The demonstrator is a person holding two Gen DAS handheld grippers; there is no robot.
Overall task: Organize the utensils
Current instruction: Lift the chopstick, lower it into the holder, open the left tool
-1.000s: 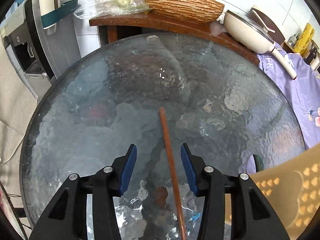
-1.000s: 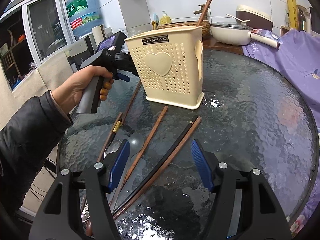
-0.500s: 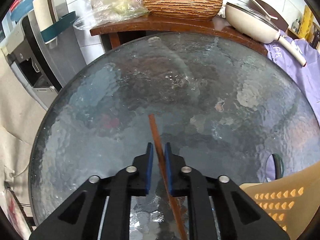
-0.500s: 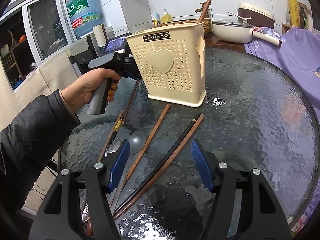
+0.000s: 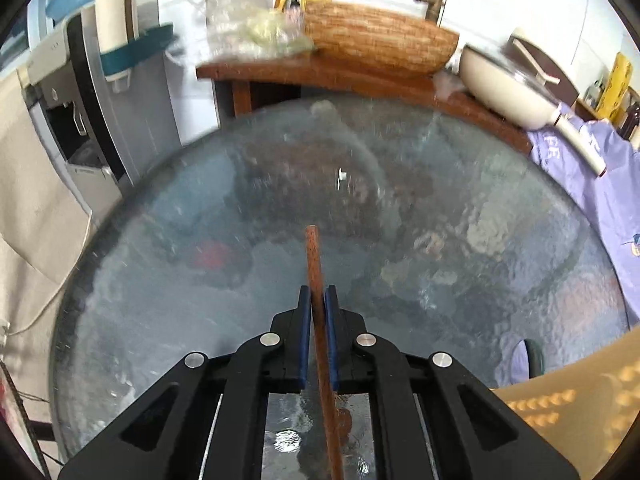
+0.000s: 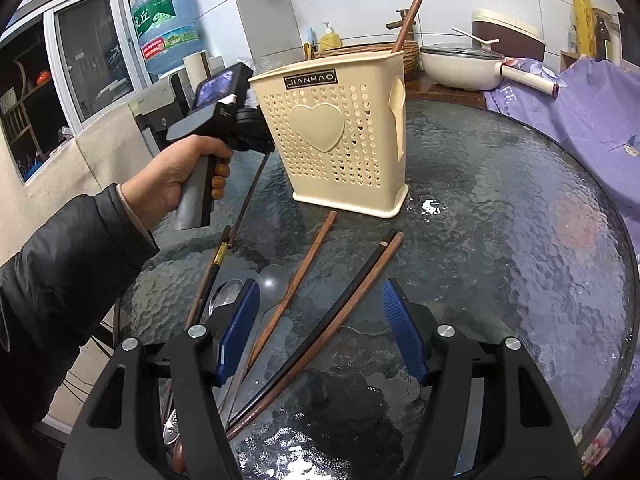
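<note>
My left gripper [image 5: 316, 292] is closing the last bit, its blue pads pressed on a brown wooden chopstick [image 5: 313, 256] whose end sticks out ahead over the glass table [image 5: 180, 288]. In the right wrist view a hand holds that gripper [image 6: 240, 128] beside the cream utensil holder [image 6: 340, 140], and the chopstick [image 6: 248, 196] slants down from it. One brown chopstick [image 6: 412, 12] stands in the holder. My right gripper [image 6: 320, 312] is open above a brown chopstick [image 6: 300, 276], a black one [image 6: 340, 308] and two spoons [image 6: 272, 280] lying on the table.
Behind the round table stands a wooden side table with a woven basket [image 5: 380, 44] and a cream pan [image 5: 504, 84]. Purple cloth [image 5: 592, 184] drapes at the right edge. A water dispenser [image 5: 80, 120] stands left. The holder's corner [image 5: 580, 400] shows at lower right.
The left jaws closed from wide open onto the brown chopstick, and the hand raised that gripper a little so the chopstick now slants off the table. The right gripper stayed put.
</note>
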